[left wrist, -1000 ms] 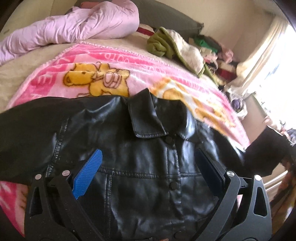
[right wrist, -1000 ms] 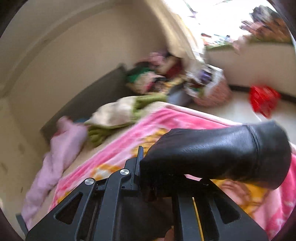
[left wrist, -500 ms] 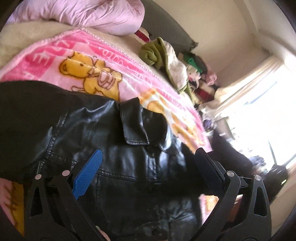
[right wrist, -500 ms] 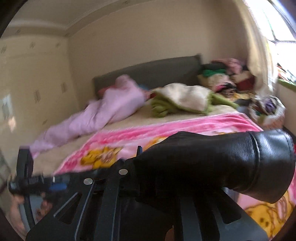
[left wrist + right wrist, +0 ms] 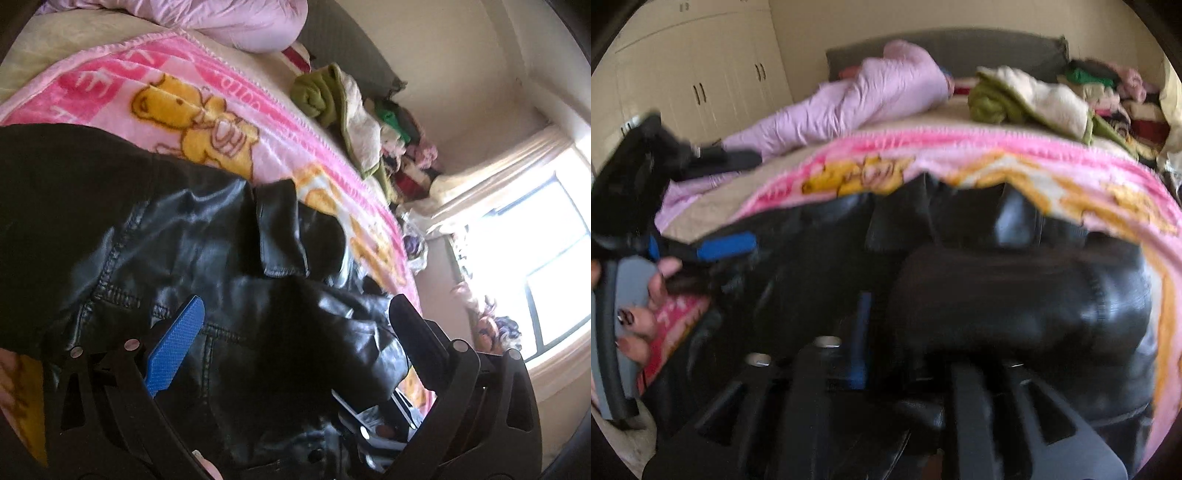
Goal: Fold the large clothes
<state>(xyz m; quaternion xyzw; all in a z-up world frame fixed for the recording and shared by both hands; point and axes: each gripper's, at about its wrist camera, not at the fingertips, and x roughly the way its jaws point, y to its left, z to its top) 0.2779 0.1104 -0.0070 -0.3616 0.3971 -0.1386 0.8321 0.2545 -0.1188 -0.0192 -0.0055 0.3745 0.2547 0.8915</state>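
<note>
Spread on a fleecy pink bear-print blanket (image 5: 229, 85), whose lettering is unreadable, the glossy black leather jacket (image 5: 177, 236) shows stitched seams and a sleeve (image 5: 1015, 295) folded over its front. Left gripper (image 5: 295, 325) gapes wide above it, empty; right gripper (image 5: 908, 343) has just been opening, sleeve between its fingers.

left gripper (image 5: 295, 314) agape; right gripper (image 5: 905, 332) just opening

Black two-finger grippers, blue pads, dark-painted nails

Left gripper (image 5: 295, 325): matte black frame, silver screws, textured blue pad (image 5: 175, 345) on one finger. Right gripper (image 5: 908, 354): same black frame, blue pad. Hand (image 5: 646, 295) with patterned dark nail polish.
</note>
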